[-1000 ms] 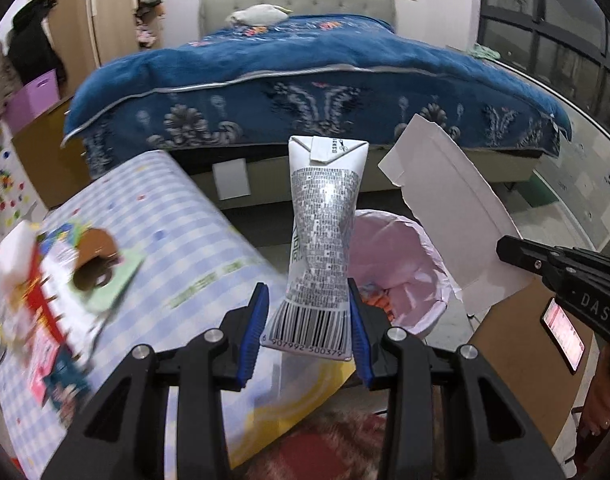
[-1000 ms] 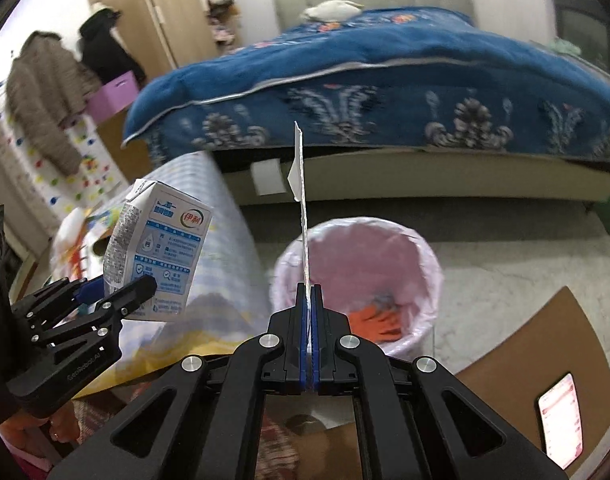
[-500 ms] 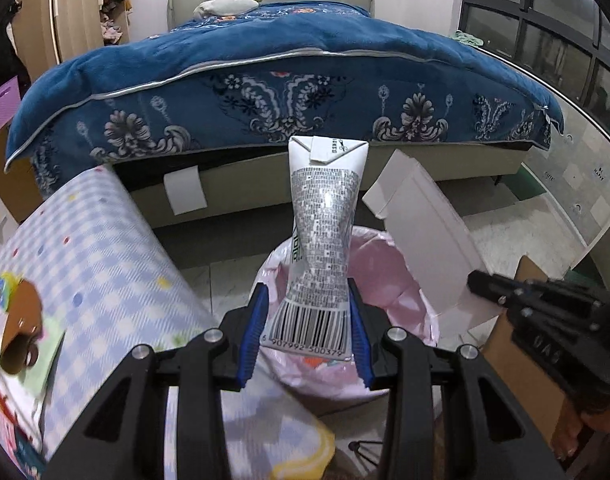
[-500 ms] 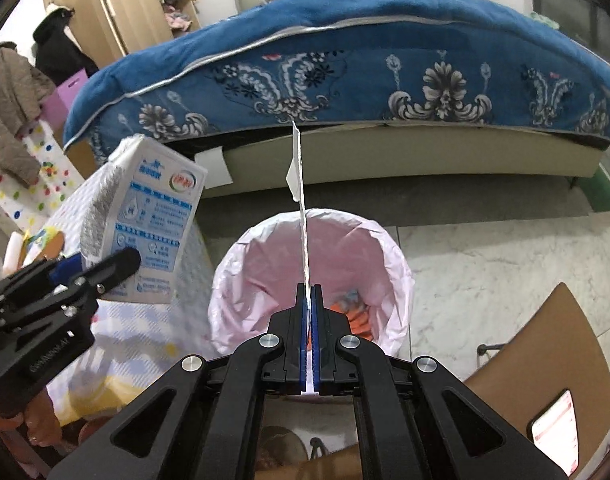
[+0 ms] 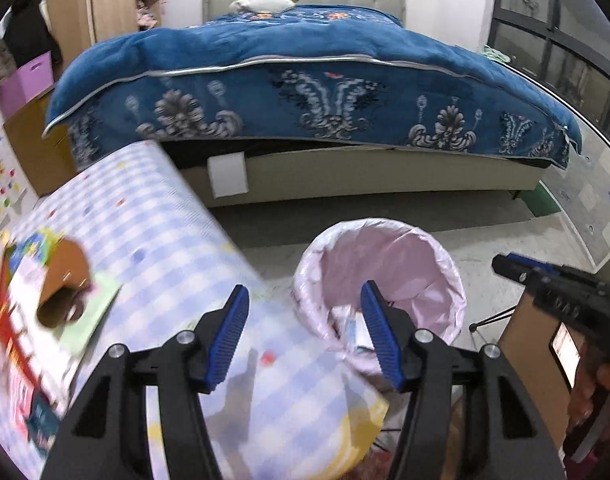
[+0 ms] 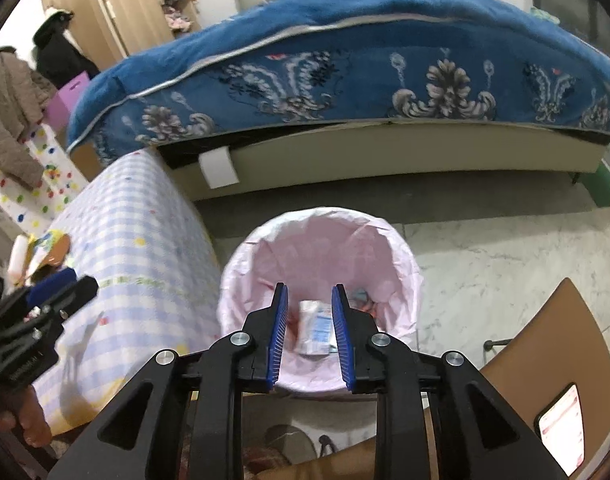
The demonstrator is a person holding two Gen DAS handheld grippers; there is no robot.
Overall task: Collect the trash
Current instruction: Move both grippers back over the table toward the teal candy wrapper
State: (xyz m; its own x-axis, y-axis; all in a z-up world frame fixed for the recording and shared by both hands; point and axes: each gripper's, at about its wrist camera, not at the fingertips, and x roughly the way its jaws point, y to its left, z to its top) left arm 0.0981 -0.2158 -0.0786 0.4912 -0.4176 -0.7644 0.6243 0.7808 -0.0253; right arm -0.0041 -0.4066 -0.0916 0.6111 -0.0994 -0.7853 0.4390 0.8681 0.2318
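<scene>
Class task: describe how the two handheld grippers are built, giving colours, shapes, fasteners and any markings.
Both the left gripper and the right gripper have black angular plastic frames with triangular cut-outs, silver round bolts at the joints, and two fingers faced with ribbed blue pads. Faint embossed lettering shows on the black bodies; I cannot read it.

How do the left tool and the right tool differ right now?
The left tool has its blue pads spread wide; the right tool's pads stand much closer together. The left tool hangs over the edge of the checkered table, beside the pink-lined trash bin; the right tool is centred over the bin, with the milk carton lying inside showing between its pads. Both are empty, opening, and angled downward.
</scene>
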